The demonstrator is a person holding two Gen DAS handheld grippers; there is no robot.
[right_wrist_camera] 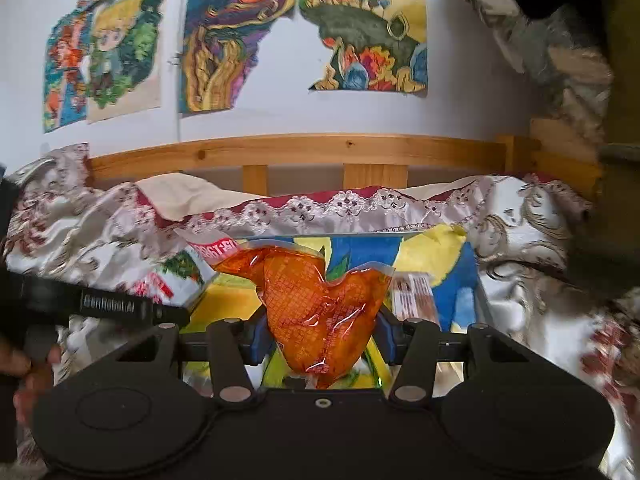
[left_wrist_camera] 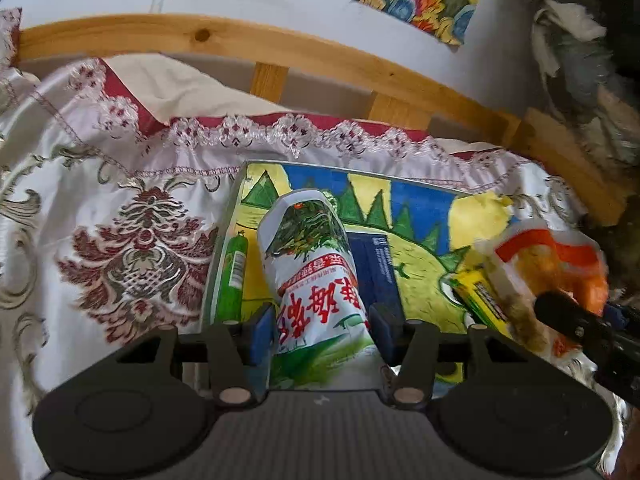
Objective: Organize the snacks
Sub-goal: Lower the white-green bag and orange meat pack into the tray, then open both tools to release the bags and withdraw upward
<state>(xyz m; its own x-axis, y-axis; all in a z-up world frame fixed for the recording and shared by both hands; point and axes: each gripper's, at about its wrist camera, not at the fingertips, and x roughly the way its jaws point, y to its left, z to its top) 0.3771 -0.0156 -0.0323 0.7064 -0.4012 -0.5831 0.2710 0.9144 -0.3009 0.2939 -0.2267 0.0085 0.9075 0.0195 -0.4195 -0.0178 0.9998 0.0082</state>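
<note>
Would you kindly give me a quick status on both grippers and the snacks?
Left gripper shut on white printed snack bag. Right gripper shut on orange vacuum-sealed pouch. Both over colourful painted tray; nothing blocking.

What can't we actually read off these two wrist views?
- Left wrist: lower end of the white printed snack bag, hidden behind the left tool.
- Left wrist: orange-and-white packet in the right tool, motion-blurred.
- Left wrist: dark blue box, mostly behind the bag.
- Right wrist: print on the orange vacuum-sealed pouch, too small.
- Right wrist: clear tray floor, largely covered.
</note>
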